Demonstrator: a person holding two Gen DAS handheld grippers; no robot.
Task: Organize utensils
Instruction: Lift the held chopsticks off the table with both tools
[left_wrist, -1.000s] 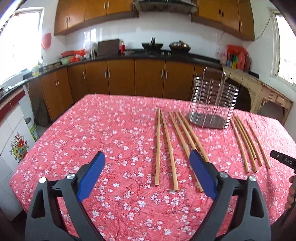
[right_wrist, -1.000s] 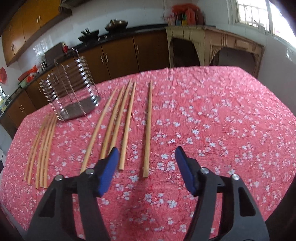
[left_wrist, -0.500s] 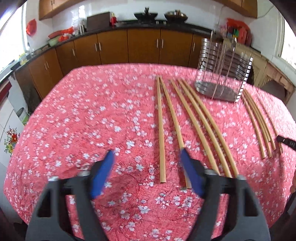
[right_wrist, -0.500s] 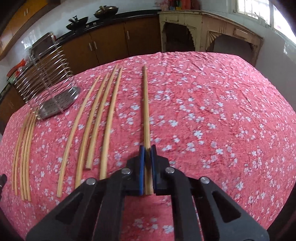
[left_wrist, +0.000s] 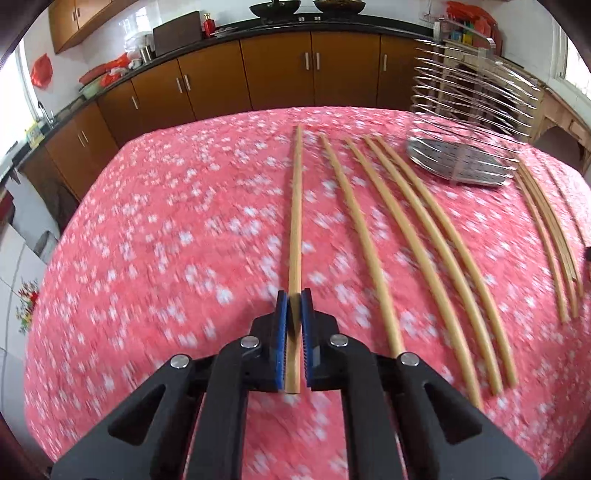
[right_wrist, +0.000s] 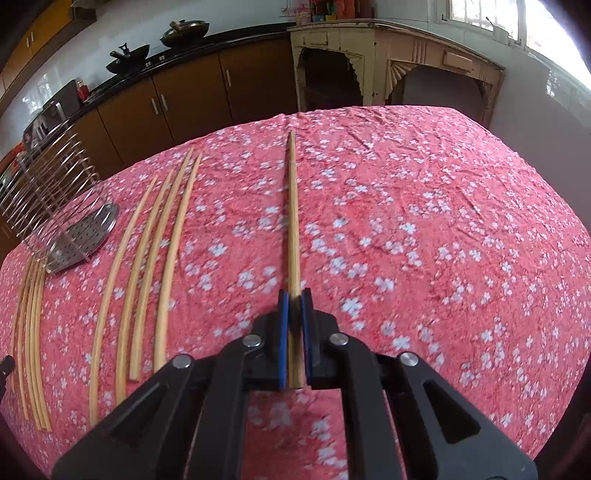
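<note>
Both tools have just closed, left tool (left_wrist: 294, 314) and right tool (right_wrist: 294, 314) each pinching a chopstick's (left_wrist: 296, 221) near end, shaft pointing far across the bench (right_wrist: 443, 221).

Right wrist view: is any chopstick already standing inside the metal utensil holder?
No. The metal utensil holder looks empty; the loose chopsticks lie flat on the tablecloth beside it.

Blurred cloth, cropped rack

My left view smears the flowered tablecloth (left_wrist: 155, 258) near my claw, and the wire rack (left_wrist: 476, 92) shakes into streaks. In my right view the rack (right_wrist: 48, 192) is cut by the left edge, as is a small black thing (right_wrist: 5, 365) I can't identify.
</note>
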